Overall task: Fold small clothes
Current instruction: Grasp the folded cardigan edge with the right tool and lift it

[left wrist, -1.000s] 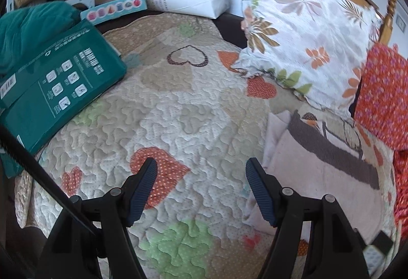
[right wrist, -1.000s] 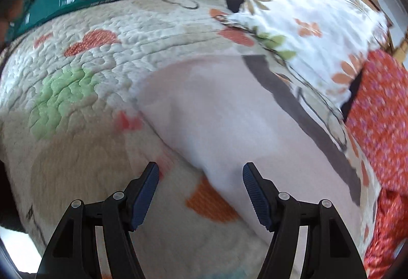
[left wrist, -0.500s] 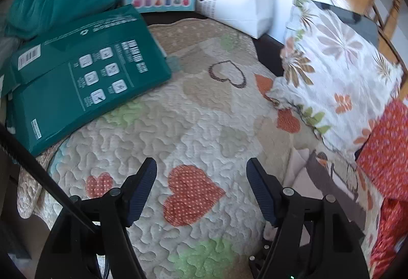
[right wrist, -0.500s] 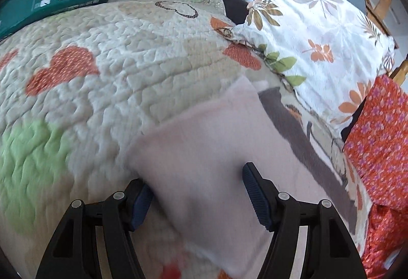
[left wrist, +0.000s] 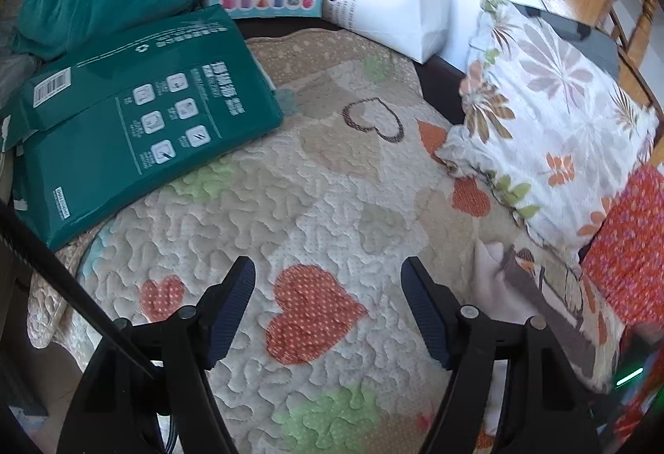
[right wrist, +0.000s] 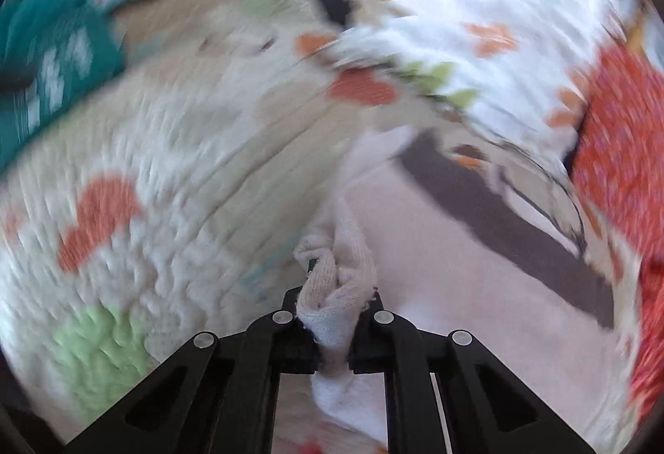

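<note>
While right gripper [right wrist: 332, 313] pinches bunched edge of pale garment [right wrist: 456, 259] near quilt's [left wrist: 315, 205] right edge, beside floral pillow [left wrist: 552, 113], left gripper [left wrist: 328, 304] hangs wide, empty, over quilt centre. Advice: lift edge evenly; secure opposite corner before folding.

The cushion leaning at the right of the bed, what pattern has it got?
White with orange, brown and grey flowers and green leaves; the cushion shows best in the left wrist view.

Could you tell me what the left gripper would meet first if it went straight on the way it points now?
Probably the heart-patterned quilt: the open left gripper points at bare quilt near the orange heart, though depth is unclear.
</note>
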`<state>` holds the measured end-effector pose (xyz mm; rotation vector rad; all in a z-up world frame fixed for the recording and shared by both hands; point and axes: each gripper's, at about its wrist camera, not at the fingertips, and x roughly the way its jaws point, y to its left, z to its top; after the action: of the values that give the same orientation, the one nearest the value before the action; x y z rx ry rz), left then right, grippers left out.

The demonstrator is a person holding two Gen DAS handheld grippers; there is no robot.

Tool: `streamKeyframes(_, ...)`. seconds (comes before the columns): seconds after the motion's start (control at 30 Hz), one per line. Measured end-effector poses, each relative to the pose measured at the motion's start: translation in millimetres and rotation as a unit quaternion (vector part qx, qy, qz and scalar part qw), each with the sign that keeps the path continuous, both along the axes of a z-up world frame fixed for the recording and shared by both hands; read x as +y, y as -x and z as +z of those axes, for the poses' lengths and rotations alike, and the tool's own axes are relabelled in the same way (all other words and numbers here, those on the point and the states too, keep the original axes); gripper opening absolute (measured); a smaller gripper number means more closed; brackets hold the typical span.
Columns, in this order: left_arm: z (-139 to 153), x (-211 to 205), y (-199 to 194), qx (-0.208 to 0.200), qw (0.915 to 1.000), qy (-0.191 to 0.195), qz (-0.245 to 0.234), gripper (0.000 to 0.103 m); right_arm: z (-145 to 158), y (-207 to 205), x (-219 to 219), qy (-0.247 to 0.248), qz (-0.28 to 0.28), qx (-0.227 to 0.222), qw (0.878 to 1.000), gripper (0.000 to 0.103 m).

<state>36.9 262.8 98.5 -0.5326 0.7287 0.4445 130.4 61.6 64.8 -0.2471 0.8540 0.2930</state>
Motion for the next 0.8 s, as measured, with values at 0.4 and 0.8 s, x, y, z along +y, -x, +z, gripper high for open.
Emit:
streamKeyframes(0.4, -15.8, -123.2, -29.9, 0.021, 0.9883, -0.049, -0.143, 0.072, 36.5, 46.9, -319.1, -0.110, -0.263, 0.000, 0.958, 0.008)
streamKeyframes(0.8, -58.8, -255.4, -59.2, 0.058, 0.9470, 0.031, -0.314, 0.072, -22.2, 69.3, -377.8, -0.199, -0.281, 0.096, 0.934, 0.014)
